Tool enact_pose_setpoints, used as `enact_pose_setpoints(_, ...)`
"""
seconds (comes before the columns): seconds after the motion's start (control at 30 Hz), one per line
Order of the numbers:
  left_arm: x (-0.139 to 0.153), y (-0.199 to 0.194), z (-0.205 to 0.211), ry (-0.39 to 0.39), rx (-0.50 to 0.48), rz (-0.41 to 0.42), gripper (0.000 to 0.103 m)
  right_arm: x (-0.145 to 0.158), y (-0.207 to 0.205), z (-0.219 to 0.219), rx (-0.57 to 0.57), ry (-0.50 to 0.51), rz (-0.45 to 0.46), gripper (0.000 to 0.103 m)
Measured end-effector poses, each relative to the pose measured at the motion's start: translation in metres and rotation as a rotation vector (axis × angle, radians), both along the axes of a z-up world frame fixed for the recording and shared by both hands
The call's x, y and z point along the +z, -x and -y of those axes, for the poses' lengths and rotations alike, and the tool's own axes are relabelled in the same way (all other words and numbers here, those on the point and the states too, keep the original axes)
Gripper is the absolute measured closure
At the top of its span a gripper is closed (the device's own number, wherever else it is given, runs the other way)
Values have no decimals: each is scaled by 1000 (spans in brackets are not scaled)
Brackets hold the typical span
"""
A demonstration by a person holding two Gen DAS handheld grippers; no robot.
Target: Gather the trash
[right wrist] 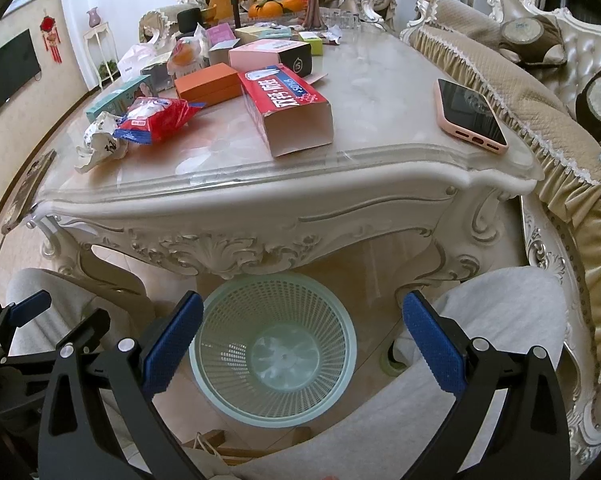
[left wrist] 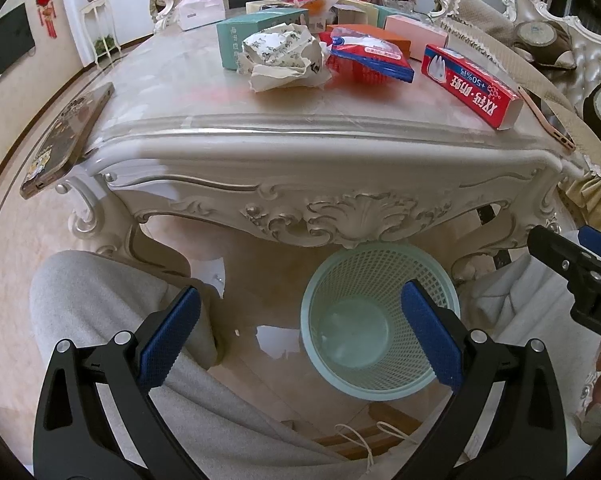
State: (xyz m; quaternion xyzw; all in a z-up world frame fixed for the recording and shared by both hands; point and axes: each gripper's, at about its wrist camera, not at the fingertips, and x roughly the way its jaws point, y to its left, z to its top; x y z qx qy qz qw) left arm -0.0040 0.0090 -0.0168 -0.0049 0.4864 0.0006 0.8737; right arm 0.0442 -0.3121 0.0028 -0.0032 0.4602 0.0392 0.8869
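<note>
A pale green mesh waste basket (left wrist: pixel 332 276) stands empty on the floor under the table's near edge; it also shows in the right wrist view (right wrist: pixel 220 312). On the table lie a crumpled paper ball (left wrist: pixel 284 56), a red and blue plastic wrapper (left wrist: pixel 370 56) and an open red carton (left wrist: pixel 472 84). The right wrist view shows the same paper (right wrist: pixel 98 140), wrapper (right wrist: pixel 152 118) and carton (right wrist: pixel 288 108). My left gripper (left wrist: pixel 300 340) is open and empty, low above the basket. My right gripper (right wrist: pixel 302 344) is open and empty, also above the basket.
An ornate cream table (left wrist: pixel 320 140) carries several boxes (right wrist: pixel 208 84), oranges (right wrist: pixel 276 6) and a pink phone (right wrist: pixel 470 114). Another phone (left wrist: pixel 68 140) overhangs the left corner. A sofa (right wrist: pixel 540 120) lines the right. Grey-clad knees (left wrist: pixel 112 320) flank the basket.
</note>
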Motion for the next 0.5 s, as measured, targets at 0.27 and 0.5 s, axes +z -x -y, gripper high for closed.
enact_pose_setpoints(0.27,-2,0,1,-1,-3,-7,6,-1,-1,-1,1,-2,-8,7)
enact_pose_setpoints(0.5,-3,2,0,0,-3,-12,6,-1,-2,-1,2,-4,-10,7)
